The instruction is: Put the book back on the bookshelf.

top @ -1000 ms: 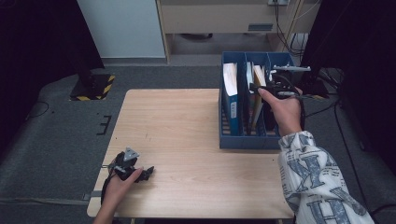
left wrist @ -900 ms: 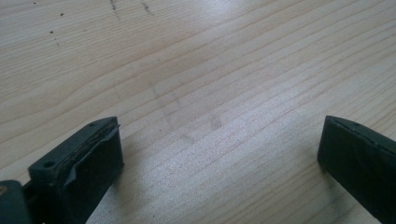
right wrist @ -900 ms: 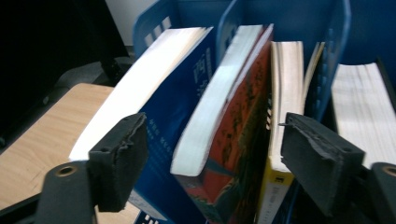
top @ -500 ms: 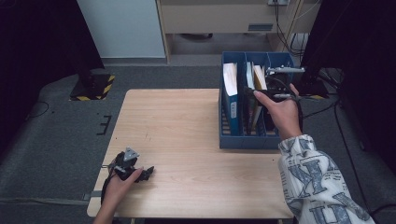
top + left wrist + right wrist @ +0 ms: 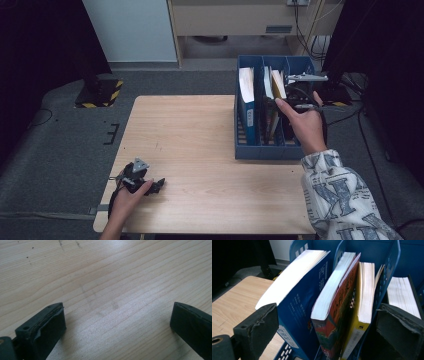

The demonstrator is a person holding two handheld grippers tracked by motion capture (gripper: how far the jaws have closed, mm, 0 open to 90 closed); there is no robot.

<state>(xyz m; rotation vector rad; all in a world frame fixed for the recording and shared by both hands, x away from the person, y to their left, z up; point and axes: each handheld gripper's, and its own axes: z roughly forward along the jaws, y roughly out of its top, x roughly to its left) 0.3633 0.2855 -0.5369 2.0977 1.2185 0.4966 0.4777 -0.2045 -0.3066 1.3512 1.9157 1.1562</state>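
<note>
hovering over the blue plastic file rack (image 5: 250,150) at the table's right edge, my right claw (image 5: 327,322) has just been opening and stands wide, gripping nothing. the red-and-orange paperback book (image 5: 332,315) stands upright in the middle compartment beside a yellow book (image 5: 362,315). my left claw (image 5: 117,322) rests wide open on the pale wooden table (image 5: 200,130).

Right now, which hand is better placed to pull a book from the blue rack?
Right. The right gripper hangs over the blue rack, jaws open, facing the red book. The left gripper rests at the table's near-left corner.
</note>
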